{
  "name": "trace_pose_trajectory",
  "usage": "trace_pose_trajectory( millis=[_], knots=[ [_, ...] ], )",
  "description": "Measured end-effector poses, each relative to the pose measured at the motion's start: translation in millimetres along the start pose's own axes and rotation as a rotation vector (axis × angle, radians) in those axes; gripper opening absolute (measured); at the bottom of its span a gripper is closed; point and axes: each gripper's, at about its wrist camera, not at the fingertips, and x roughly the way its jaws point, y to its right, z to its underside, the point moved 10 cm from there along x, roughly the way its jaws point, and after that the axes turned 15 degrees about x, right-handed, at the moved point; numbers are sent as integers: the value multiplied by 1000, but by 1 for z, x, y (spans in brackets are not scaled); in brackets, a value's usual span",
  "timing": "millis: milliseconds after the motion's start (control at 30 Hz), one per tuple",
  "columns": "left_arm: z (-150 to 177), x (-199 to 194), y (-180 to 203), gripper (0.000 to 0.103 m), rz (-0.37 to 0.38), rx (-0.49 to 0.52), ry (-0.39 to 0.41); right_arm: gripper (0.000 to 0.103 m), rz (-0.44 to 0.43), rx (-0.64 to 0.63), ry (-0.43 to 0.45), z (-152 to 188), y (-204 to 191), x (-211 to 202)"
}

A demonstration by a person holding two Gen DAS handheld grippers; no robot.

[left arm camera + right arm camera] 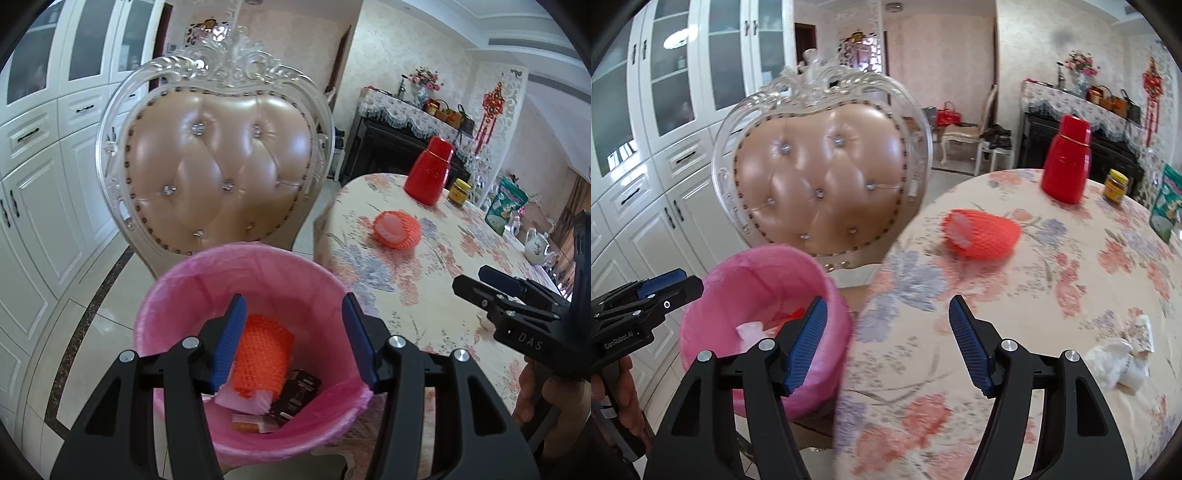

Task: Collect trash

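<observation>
Both tools gape empty: left (293,341) over bin (177,291), right (888,343) short of orange net (982,236).

Left wrist view: rides left gripper (293,339), tilted down, close above pink bin (177,295), desk (424,295) edge at right. Right wrist view: rides right gripper (888,341), tilted down over desk (1052,295) edge, bin (713,284) lower left. 2 views share bin, chair (218,173), orange foam net (397,229), red flask (430,175), each other's gripper.

Pink-lined bin (251,280) holds orange foam netting (264,356) (among wrappers); another netted piece (982,234) lies on its side, well apart.
</observation>
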Motion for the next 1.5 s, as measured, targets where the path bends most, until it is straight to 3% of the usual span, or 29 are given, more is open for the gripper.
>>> trace_pose_trajectory(
  millis=[633, 933, 1500],
  knots=[
    [-23, 37, 90, 56, 90, 107, -27, 72, 133, 116, 68, -14, 125, -31],
    [-33, 56, 126, 57, 127, 147, -39, 81, 193, 181, 106, -18, 190, -42],
    [-44, 97, 209, 58, 208, 228, -74, 83, 271, 285, 132, -11, 288, -46]
  ],
)
